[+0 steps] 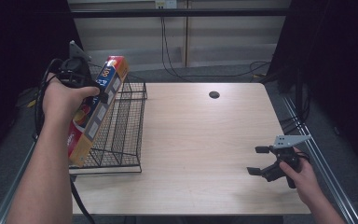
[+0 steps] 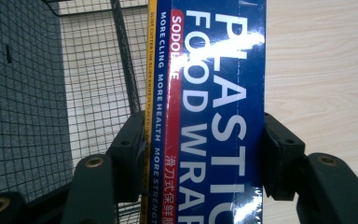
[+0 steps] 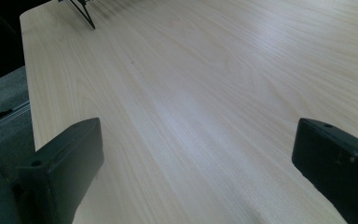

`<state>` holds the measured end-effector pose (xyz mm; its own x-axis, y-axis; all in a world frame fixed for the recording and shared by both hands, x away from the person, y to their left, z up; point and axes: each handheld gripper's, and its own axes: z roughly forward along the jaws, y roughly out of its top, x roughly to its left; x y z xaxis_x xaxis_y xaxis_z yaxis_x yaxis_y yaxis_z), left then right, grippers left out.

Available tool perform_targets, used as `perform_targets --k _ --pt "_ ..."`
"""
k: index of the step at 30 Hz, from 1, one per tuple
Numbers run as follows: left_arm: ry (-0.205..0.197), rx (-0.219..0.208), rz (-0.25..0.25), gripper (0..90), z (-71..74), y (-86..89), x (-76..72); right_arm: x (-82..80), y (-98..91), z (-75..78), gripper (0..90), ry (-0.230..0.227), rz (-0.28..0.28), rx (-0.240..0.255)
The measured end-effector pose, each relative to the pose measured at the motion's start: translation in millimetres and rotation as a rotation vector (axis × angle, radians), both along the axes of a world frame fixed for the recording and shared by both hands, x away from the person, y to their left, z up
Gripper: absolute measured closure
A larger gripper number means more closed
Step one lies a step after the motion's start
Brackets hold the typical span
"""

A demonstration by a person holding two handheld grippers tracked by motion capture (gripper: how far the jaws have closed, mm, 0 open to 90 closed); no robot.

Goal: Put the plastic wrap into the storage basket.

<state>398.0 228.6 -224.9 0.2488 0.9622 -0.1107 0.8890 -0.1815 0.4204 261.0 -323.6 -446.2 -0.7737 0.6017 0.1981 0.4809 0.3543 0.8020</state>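
Plastic wrap box (image 1: 94, 110), long carton, left of the high view, held tilted over the wire basket (image 1: 129, 126); long axis slants from lower left up to upper right, orange end uppermost. Left gripper (image 2: 205, 158) clamped across its width. Risk, as judged: lower end may snag the basket rim, or the glossy carton may slip. Right gripper (image 1: 260, 161) wide open, empty, over the table (image 1: 200, 140) at lower right

The plastic-wrap box (image 2: 214, 116) was glossy printed cardboard, the basket (image 1: 121, 135) thin black wire mesh, the table (image 1: 205, 149) smooth pale wood.
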Motion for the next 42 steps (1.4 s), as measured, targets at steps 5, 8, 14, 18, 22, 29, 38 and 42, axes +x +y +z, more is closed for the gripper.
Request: perform_targets --k 5,8,14,18,22,29,38,42 --pt "0.000 0.009 0.027 43.6 1.7 5.4 -0.8 -0.1 0.3 -0.1 2.1 0.000 0.001 -0.002" --pt "-0.007 0.007 0.044 43.6 1.6 9.5 -1.1 0.0 0.7 -0.4 2.0 -0.002 0.000 -0.003" --pt "-0.005 0.010 0.068 43.6 1.0 16.5 -1.3 -0.1 0.3 -0.3 2.1 -0.001 0.000 -0.002" --pt "-0.007 0.013 0.090 43.6 1.2 20.1 -1.1 -0.3 1.2 -0.8 2.0 0.001 0.001 -0.004" --pt "-0.009 0.015 0.102 43.5 0.9 23.3 -0.9 -0.4 1.4 -0.8 2.0 0.000 -0.001 -0.004" --pt "-0.013 0.018 0.129 43.5 0.4 30.4 -0.7 -0.2 2.8 -2.2 2.1 0.003 0.005 -0.008" --pt "-0.004 0.025 0.180 43.4 -10.8 40.4 2.5 -0.1 2.9 -2.5 2.1 0.005 0.005 -0.007" --pt "0.004 0.025 0.182 43.4 -14.8 43.9 4.3 0.1 2.8 -3.0 2.1 0.009 0.007 -0.008"
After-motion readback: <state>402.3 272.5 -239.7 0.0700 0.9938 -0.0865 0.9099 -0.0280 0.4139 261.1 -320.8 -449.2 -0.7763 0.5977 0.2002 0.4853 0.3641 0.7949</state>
